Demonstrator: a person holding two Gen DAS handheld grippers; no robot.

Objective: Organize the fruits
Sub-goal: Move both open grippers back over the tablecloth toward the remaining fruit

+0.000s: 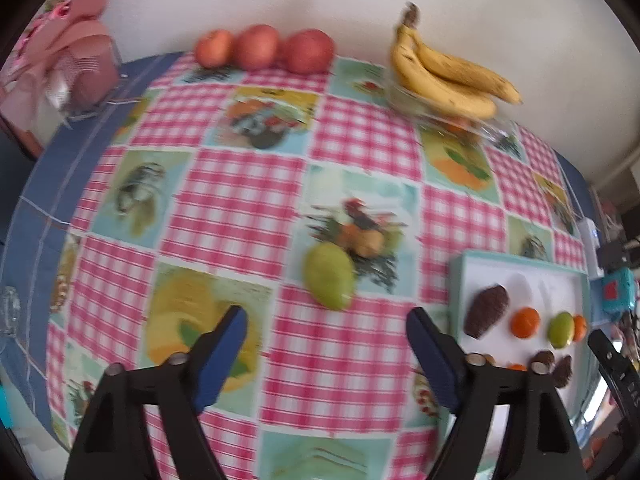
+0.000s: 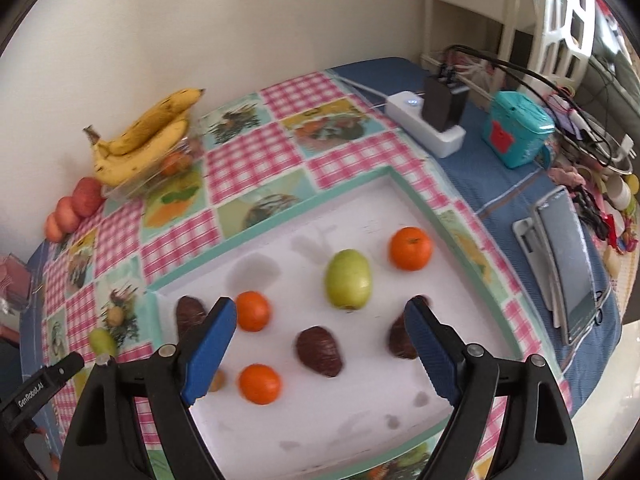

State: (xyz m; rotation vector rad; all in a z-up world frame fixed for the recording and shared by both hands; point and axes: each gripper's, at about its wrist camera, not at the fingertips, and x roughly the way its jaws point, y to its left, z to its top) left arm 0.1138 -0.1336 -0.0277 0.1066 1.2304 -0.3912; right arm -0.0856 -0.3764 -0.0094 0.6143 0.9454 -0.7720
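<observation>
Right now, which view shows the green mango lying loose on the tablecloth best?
The left wrist view: the green mango lies mid-frame ahead of the open left gripper, unobstructed though slightly blurred. The right wrist view shows it only small at the left edge, beside the tray.

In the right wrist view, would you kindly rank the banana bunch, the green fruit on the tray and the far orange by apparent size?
1. banana bunch
2. green fruit
3. far orange
</observation>
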